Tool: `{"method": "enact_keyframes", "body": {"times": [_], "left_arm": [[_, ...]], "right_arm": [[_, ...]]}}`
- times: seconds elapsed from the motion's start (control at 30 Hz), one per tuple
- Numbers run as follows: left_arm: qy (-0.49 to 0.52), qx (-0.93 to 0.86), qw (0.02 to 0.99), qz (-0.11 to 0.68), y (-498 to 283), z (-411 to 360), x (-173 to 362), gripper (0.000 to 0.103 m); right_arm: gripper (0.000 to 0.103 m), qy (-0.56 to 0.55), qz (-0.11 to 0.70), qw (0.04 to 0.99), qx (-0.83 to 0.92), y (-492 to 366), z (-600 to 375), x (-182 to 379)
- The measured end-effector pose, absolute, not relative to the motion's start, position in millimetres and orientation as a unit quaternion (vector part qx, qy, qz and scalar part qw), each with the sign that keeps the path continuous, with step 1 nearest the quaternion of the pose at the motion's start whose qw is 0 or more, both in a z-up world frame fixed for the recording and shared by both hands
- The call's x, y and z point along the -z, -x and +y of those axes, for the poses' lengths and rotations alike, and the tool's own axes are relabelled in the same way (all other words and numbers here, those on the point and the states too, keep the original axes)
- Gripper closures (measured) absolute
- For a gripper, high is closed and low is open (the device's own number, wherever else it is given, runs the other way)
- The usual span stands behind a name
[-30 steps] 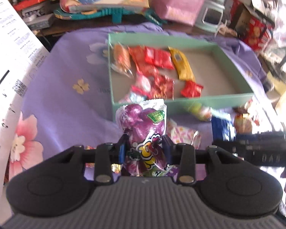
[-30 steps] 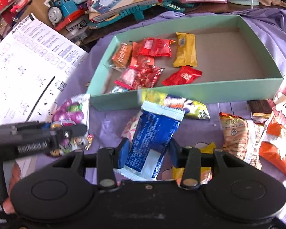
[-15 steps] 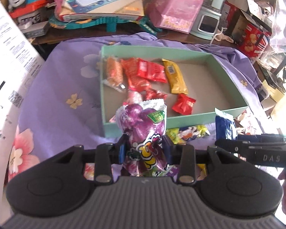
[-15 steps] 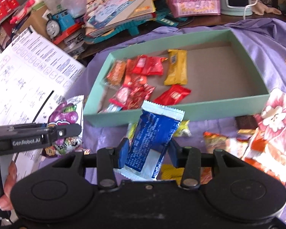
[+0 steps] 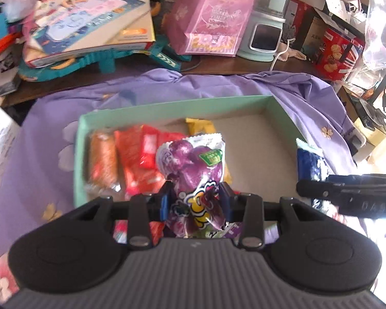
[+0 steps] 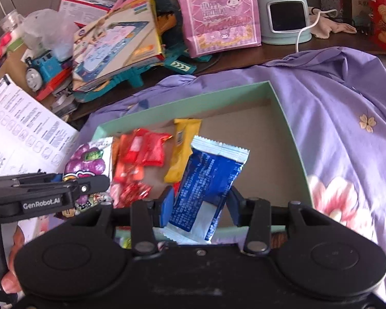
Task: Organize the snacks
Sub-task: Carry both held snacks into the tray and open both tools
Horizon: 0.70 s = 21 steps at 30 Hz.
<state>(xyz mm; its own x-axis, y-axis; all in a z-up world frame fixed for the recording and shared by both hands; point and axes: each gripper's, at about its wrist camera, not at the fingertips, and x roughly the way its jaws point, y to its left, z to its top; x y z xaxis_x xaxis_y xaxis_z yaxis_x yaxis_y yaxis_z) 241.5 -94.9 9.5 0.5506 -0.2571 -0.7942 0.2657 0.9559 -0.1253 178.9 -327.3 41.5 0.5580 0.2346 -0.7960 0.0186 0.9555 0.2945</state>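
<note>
Several wrapped snacks [image 6: 144, 154] already lie in the shallow mint-green cardboard box [image 6: 293, 139]; the left gripper [image 5: 195, 200] pinches a purple grape-print pouch [image 5: 193, 164] above it; the right gripper [image 6: 200, 200] clamps a blue foil packet [image 6: 205, 180] likewise; neither is dropped in yet.

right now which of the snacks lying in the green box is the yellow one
The yellow bar lying lengthwise just right of the red packets. It is the only yellow wrapper in the green box; the others there are red or orange.
</note>
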Motion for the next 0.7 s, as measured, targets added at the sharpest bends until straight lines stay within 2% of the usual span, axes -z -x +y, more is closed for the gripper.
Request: {"method": "enact_keyframes", "body": {"times": [0.27,0.37,0.43,0.47,0.5,0.57,0.7], "left_arm": [[-0.006,0.146,0.866,0.478,-284.4,-116.8,26.7,0.065],[-0.012,0.144,0.863,0.485,-289.8,-117.2,36.6,0.061],[-0.018,0.133,0.866,0.482,-291.0,-116.1,39.1,0.042],[-0.023,0.128,0.867,0.480,-291.1,-115.8,38.5,0.019],[-0.026,0.121,0.872,0.474,-289.8,-114.6,37.5,0.006],[-0.037,0.108,0.880,0.461,-285.8,-113.0,33.3,0.001],[-0.039,0.105,0.880,0.461,-281.8,-108.6,28.1,0.000]], "right_arm": [[0.060,-0.127,0.495,0.857,-0.068,-219.4,-326.4,-5.4],[0.058,-0.128,0.503,0.852,-0.069,-225.5,-323.7,3.7],[0.051,-0.126,0.507,0.850,-0.068,-226.5,-322.5,7.3],[0.034,-0.131,0.509,0.848,-0.068,-227.0,-322.4,8.9],[0.020,-0.137,0.508,0.848,-0.065,-226.3,-322.8,8.9],[0.015,-0.140,0.500,0.853,-0.058,-224.1,-323.1,6.0],[0.009,-0.140,0.492,0.858,-0.048,-219.1,-323.6,-1.1]]}}
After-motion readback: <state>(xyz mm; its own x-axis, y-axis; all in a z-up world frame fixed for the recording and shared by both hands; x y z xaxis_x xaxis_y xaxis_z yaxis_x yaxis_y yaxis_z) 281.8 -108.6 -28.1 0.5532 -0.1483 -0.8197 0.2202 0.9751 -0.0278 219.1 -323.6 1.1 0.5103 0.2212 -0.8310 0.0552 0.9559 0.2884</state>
